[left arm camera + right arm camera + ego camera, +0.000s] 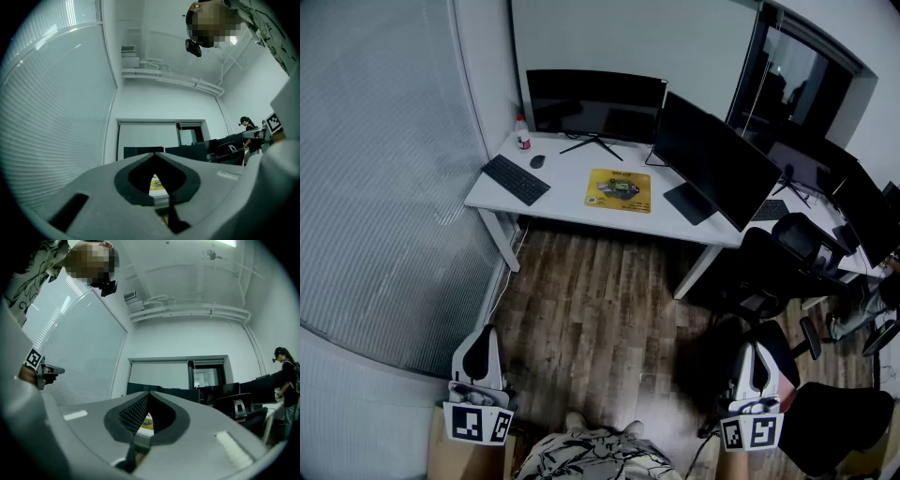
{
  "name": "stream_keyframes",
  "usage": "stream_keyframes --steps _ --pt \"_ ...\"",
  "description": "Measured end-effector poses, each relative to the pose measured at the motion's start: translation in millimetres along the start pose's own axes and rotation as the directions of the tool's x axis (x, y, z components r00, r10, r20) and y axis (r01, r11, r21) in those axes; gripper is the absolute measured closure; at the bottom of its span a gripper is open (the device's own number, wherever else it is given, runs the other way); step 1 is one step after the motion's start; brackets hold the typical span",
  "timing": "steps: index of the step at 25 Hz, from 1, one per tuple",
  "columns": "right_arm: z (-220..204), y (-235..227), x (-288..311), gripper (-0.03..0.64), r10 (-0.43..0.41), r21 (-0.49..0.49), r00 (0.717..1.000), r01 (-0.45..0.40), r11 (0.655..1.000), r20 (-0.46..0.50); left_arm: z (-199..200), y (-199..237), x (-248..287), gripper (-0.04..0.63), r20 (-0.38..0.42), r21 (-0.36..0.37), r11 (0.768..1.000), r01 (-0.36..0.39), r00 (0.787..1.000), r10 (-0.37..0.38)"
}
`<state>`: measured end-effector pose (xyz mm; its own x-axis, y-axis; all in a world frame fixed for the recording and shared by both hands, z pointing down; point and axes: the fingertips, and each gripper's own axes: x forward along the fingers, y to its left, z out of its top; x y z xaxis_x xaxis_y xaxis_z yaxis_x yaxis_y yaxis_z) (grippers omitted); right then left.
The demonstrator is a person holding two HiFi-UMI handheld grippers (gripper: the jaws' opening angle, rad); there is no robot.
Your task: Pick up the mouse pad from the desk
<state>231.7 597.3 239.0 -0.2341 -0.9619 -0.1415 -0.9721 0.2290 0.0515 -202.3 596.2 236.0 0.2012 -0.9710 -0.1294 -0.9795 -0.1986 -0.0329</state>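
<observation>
A yellow mouse pad (619, 190) lies on the white desk (572, 202) far ahead, with a dark mouse-like object on it. A sliver of the yellow mouse pad (156, 185) shows through the left gripper's jaw opening, and the mouse pad (143, 422) shows likewise in the right gripper view. My left gripper (481, 361) is low at the left, well short of the desk, shut and empty. At the lower right my right gripper (757, 370) is also shut with nothing in it. Both point roughly level toward the desk.
On the desk stand two dark monitors (595, 105) (712, 159), a black keyboard (516, 179), a small mouse (537, 161) and a bottle (523, 138). Black office chairs (787, 253) crowd the right. A blinds-covered glass wall (384, 169) runs along the left. Wood floor (600, 309) lies between me and the desk. A person (286, 380) stands at far right.
</observation>
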Motion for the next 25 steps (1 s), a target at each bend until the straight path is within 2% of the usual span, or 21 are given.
stream_keyframes --steps 5,11,16,20,21,22,24,25 --pt "3.4 5.4 0.9 0.607 0.011 0.004 1.000 -0.011 1.000 -0.004 -1.2 -6.0 -2.4 0.591 -0.016 -0.020 0.999 0.030 0.999 -0.030" --pt "1.1 7.4 2.6 0.607 0.019 0.007 1.000 -0.019 1.000 -0.019 -4.4 -5.6 -5.3 0.591 -0.012 -0.042 0.999 0.019 1.000 -0.020" --pt "7.1 11.0 0.9 0.606 0.062 0.075 0.997 -0.066 0.995 0.046 -9.9 -9.0 -4.5 0.589 -0.021 -0.027 1.000 0.014 1.000 -0.015" --pt "0.5 15.6 4.4 0.606 0.082 0.084 0.996 -0.084 0.993 0.023 -12.5 -7.0 -3.7 0.588 -0.034 -0.030 1.000 0.007 0.999 -0.008" --pt "-1.3 15.4 5.7 0.605 0.077 0.081 0.997 -0.078 0.994 0.016 -12.6 -6.4 -3.2 0.573 -0.038 -0.020 1.000 0.002 0.999 -0.003" --pt "-3.1 14.9 6.8 0.600 0.074 0.081 0.997 -0.074 0.994 0.011 -12.7 -6.0 -2.7 0.526 -0.042 -0.013 1.000 -0.004 0.999 0.003" --pt "-6.9 13.1 8.4 0.492 0.075 0.088 0.997 -0.075 0.993 0.002 -13.3 -5.8 -1.9 0.430 -0.049 -0.008 1.000 -0.018 0.999 0.018" --pt "-8.5 12.1 8.9 0.464 0.077 0.093 0.997 -0.077 0.993 -0.002 -13.7 -5.4 -1.7 0.397 -0.054 -0.004 1.000 -0.028 0.998 0.027"
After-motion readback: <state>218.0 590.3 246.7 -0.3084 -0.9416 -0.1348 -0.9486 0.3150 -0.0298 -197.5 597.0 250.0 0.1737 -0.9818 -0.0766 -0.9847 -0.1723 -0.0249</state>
